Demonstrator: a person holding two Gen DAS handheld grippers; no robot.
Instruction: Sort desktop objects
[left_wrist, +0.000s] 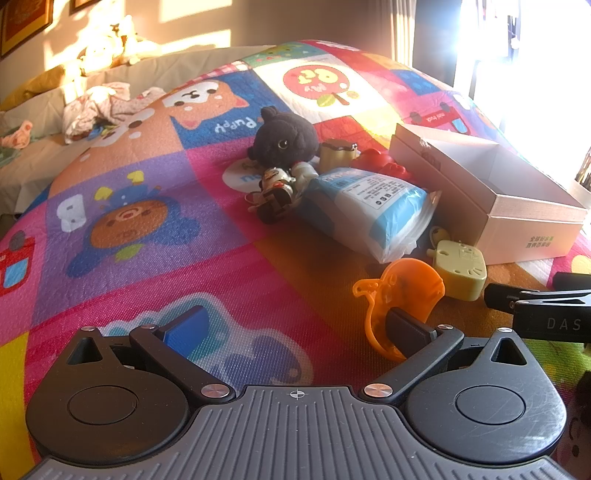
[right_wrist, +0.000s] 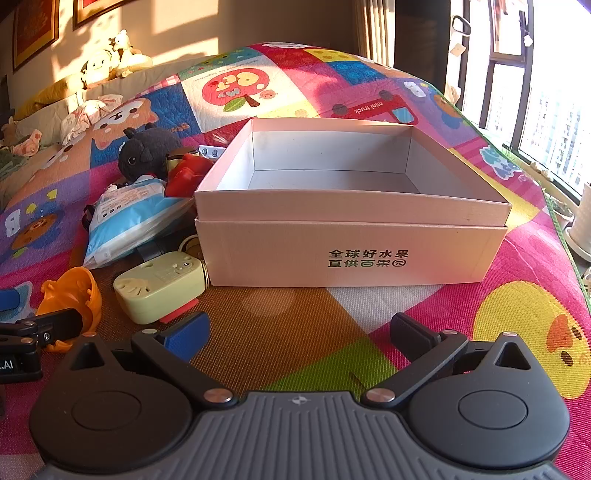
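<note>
Orange toy (left_wrist: 400, 295) against left gripper (left_wrist: 295, 332) right finger; both grippers' fingers spread, right gripper (right_wrist: 299, 332) facing box (right_wrist: 351, 251).

Left gripper (left_wrist: 295, 330): grey ribbed plastic base with a small white crosshair mark at 12 o'clock, flanked by two black circular housings. Black linkage arms pivot on silver screws. One finger pad (left_wrist: 188, 328) is blue, the other black. Right gripper (right_wrist: 299, 334): identical construction and colours (white lettering, partly cut off, marks each black body as viewed from the opposite camera).
</note>
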